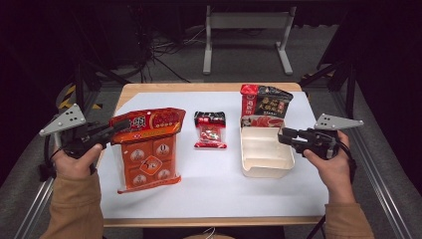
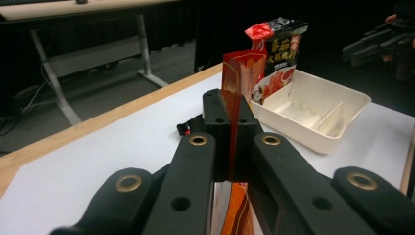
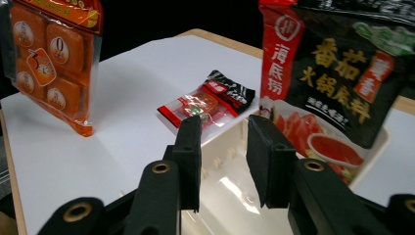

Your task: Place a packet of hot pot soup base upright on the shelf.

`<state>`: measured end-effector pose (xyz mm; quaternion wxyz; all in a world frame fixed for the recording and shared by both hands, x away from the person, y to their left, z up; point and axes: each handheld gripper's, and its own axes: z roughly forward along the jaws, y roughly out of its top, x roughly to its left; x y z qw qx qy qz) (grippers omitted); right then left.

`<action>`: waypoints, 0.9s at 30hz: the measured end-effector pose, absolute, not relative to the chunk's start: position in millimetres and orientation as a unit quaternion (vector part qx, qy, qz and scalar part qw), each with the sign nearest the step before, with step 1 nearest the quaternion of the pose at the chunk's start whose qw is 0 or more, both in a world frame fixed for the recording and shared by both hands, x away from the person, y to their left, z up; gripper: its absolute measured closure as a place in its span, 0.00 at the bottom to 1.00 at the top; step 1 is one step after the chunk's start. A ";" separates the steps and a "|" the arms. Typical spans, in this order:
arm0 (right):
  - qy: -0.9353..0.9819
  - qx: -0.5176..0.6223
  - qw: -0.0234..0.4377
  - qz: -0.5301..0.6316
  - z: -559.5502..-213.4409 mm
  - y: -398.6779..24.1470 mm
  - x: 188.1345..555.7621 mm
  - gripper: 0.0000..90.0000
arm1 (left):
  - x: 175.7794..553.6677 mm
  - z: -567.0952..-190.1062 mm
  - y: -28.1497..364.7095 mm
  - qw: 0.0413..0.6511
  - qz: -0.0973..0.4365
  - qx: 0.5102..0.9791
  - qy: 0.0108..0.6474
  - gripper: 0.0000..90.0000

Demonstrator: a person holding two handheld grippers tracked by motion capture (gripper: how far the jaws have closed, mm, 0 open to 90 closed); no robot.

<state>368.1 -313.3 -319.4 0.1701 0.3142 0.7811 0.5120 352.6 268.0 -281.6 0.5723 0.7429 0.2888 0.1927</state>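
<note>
Clearly the left gripper [image 2: 230, 147] jaws pinch only the orange pack's [image 1: 149, 149] top seal near the table's left edge; it could slip. Right gripper [image 3: 222, 161] jaws gape empty over the white tray [image 1: 263, 164].

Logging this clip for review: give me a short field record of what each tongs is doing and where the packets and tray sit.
left tongs: shut on orange packet at its top edge, lifting it
right tongs: open, nothing between the jaws, over the white tray
black-and-red pouch: standing at the tray's far end
small red packet: flat on the white sheet, between the orange packet and the tray
</note>
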 end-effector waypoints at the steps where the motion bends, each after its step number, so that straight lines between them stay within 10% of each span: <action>1: 0.782 0.310 0.171 0.513 -319.1 -310.3 368.0 0.71 | 349.6 -278.7 266.1 0.575 0.192 0.744 0.282 1.00; 27: 0.791 0.201 0.170 0.552 -293.7 -223.2 376.6 0.56 | 333.5 -264.1 221.0 0.596 0.201 0.746 0.219 1.00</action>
